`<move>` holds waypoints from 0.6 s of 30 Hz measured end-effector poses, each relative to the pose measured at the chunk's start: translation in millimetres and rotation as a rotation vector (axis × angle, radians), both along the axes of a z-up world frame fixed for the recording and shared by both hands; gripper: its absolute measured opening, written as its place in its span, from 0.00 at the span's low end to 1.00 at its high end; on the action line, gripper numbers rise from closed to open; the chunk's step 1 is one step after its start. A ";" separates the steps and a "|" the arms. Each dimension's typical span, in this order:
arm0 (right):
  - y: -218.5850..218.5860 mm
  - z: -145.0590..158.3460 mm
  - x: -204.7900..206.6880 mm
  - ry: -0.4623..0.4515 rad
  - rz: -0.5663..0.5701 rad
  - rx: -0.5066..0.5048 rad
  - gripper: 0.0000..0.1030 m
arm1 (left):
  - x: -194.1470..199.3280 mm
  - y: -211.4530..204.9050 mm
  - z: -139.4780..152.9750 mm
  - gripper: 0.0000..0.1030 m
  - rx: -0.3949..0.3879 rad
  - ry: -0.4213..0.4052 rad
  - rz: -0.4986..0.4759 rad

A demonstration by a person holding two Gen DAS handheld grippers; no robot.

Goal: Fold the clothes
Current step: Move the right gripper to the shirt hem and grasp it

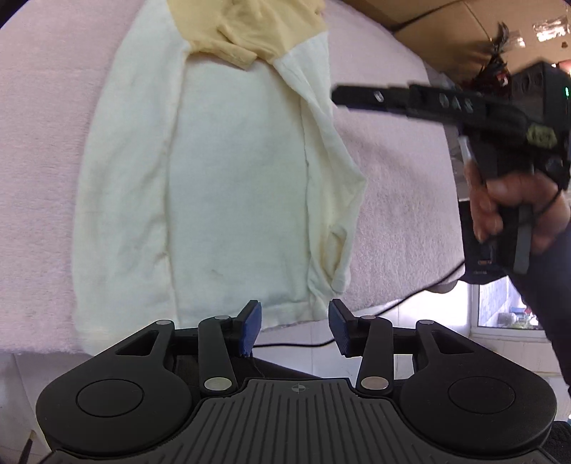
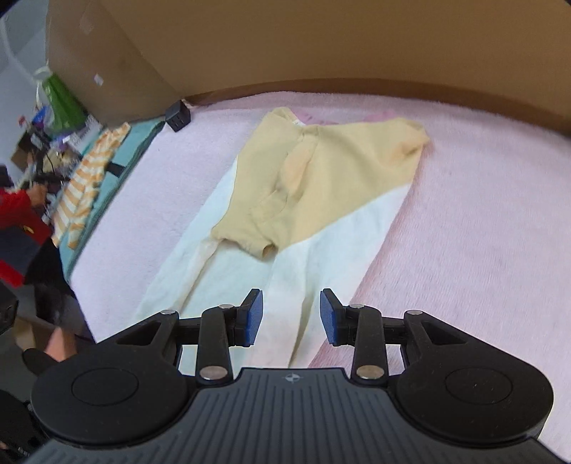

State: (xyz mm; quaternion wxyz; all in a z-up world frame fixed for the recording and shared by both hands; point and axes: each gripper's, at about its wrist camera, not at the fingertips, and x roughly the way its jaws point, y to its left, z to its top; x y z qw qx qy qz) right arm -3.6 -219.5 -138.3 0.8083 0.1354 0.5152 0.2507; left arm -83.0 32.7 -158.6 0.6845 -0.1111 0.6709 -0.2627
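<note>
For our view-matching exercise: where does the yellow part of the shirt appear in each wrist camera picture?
Left wrist view: yellow part at the top centre, cut by the edge.
Right wrist view: yellow part in the middle, whole, above the gripper.
Shared landmark: pink blanket under the shirt.

A fluffy pink blanket point(image 2: 481, 200) covered the work surface, backed by large brown cardboard boxes point(image 2: 117, 53). A small black cube-shaped adapter point(image 2: 177, 116) sat at the blanket's far edge, beside a teal cloth point(image 2: 137, 142) bearing an orange-and-white striped garment point(image 2: 85, 178). A black cable point(image 1: 296, 344) trailed below.
</note>
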 end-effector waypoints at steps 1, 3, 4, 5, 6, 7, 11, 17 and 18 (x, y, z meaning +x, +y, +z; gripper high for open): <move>-4.4 -0.9 -9.2 0.021 -0.026 0.044 0.40 | 1.8 5.9 3.9 0.59 0.004 -0.009 0.014; -6.8 -2.4 -28.0 0.053 -0.044 0.088 0.40 | 10.1 16.3 9.7 0.59 0.025 -0.029 0.044; -4.6 -2.4 -37.0 0.057 -0.033 0.078 0.40 | 16.3 18.9 12.4 0.59 0.023 -0.035 0.059; -1.8 -2.4 -46.2 0.059 -0.020 0.066 0.40 | 22.6 21.3 15.2 0.59 0.021 -0.042 0.074; 1.5 -2.5 -55.9 0.058 -0.002 0.054 0.40 | 29.0 23.7 18.0 0.59 0.019 -0.048 0.089; 3.7 -2.3 -65.9 0.051 0.019 0.054 0.40 | 35.3 26.1 20.8 0.59 0.016 -0.054 0.104; 18.2 3.0 -100.8 0.005 0.137 0.022 0.43 | 52.7 10.4 29.9 0.64 0.033 -0.110 0.095; 60.2 5.9 -134.7 -0.102 0.295 -0.218 0.42 | 63.1 -19.7 33.6 0.87 0.097 -0.156 0.027; 66.6 5.2 -137.7 -0.120 0.311 -0.268 0.42 | 62.4 -24.3 31.4 0.88 0.113 -0.156 0.022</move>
